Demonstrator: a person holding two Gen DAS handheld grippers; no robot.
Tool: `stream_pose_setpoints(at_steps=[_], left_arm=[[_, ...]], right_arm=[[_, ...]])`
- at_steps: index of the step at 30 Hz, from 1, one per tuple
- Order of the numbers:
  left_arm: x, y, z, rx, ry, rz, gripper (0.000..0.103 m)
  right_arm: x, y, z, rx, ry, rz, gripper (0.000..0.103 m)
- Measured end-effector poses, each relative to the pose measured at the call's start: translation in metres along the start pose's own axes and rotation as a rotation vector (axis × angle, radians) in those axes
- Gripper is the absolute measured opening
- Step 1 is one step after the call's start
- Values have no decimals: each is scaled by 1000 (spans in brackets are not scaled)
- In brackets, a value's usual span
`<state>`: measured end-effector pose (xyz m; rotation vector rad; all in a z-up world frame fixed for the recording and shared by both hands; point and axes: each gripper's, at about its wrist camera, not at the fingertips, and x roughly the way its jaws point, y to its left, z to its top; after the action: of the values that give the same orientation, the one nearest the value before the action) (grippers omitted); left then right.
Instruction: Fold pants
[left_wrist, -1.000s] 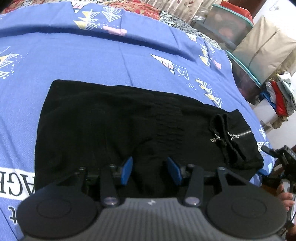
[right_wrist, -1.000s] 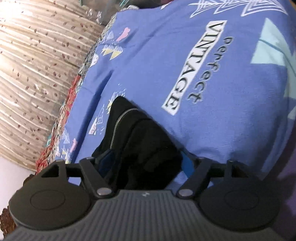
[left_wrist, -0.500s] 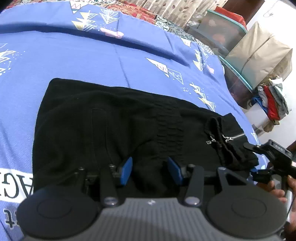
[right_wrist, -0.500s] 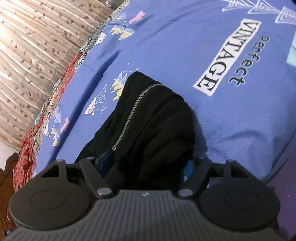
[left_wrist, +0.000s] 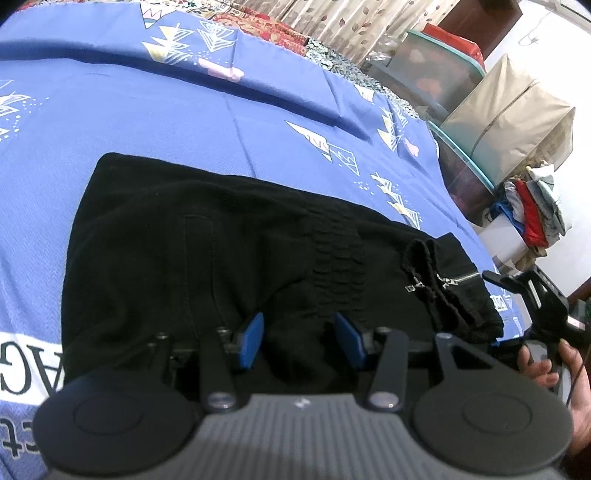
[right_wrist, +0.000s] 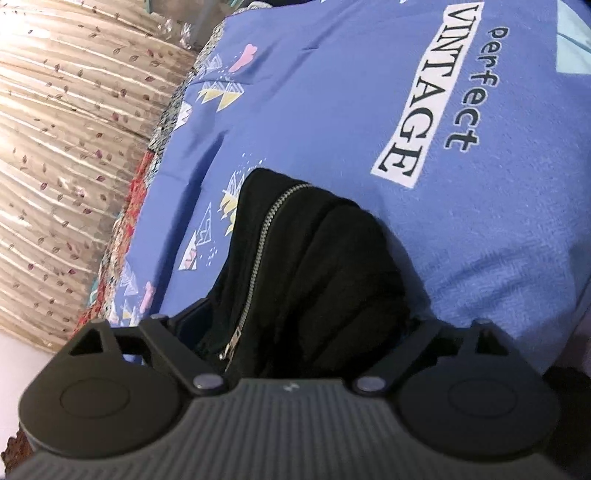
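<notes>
Left wrist view looks down over the black pants (left_wrist: 229, 258), folded into a broad slab flat on the blue printed bedspread (left_wrist: 184, 114). The left gripper (left_wrist: 301, 341) tilts down at the near edge of the cloth, its blue pads (left_wrist: 251, 339) part-way apart with a bunched fold of black fabric between them; whether they pinch it or just straddle it, I cannot tell. Off to the right, a hand (left_wrist: 546, 373) holds the right gripper (left_wrist: 517, 291) low beside the zippered cuff end. Right wrist view now: right gripper (right_wrist: 295, 332) angled down over that cuff, silver zipper (right_wrist: 258, 258) running up the pants (right_wrist: 325, 266). Its jaws are opening, spread wide on either side of the cuff, the cloth lying between them, released onto the bedspread (right_wrist: 332, 103).
</notes>
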<state>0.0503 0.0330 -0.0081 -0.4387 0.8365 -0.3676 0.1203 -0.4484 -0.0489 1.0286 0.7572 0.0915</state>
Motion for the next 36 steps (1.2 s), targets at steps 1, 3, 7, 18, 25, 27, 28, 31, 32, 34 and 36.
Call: stream_pose_setpoints(at_steps=[1,3,7,18,25,27,28,31,32,34,36], left_arm=[[0,0,0,0,-1,-2,45],[0,1,0,0,-1,-5,45],[0,2,-1,-1,-4,-9,45],[0,-1,-1,-6,0,3,45],[-5,2,6,-35,5,-18,45],[-14,1,9,-50,-12,-37,46],[-21,0,11,-52,-33,-48,46],[-45,-2,21,-55,-113,-73,51],[-51,0,25,-64,-128,-74,56],[-60,6,33,-95,-140,-80,61],[-66,17,38,-141,-133,-99,75]], right_arm=[[2,2,0,6,-6,-7,95],[4,2,0,19,-13,-23,94],[4,6,1,-1,-3,-102,43],[11,7,2,-24,16,-110,47],[-3,39,2,-166,18,-68,26],[-9,59,-4,-266,21,-30,26],[-12,68,-7,-314,26,-11,26],[-17,99,-23,-458,44,56,26],[-18,108,-30,-507,51,77,26],[-19,124,-44,-588,63,112,26],[-19,139,-61,-671,82,152,26]])
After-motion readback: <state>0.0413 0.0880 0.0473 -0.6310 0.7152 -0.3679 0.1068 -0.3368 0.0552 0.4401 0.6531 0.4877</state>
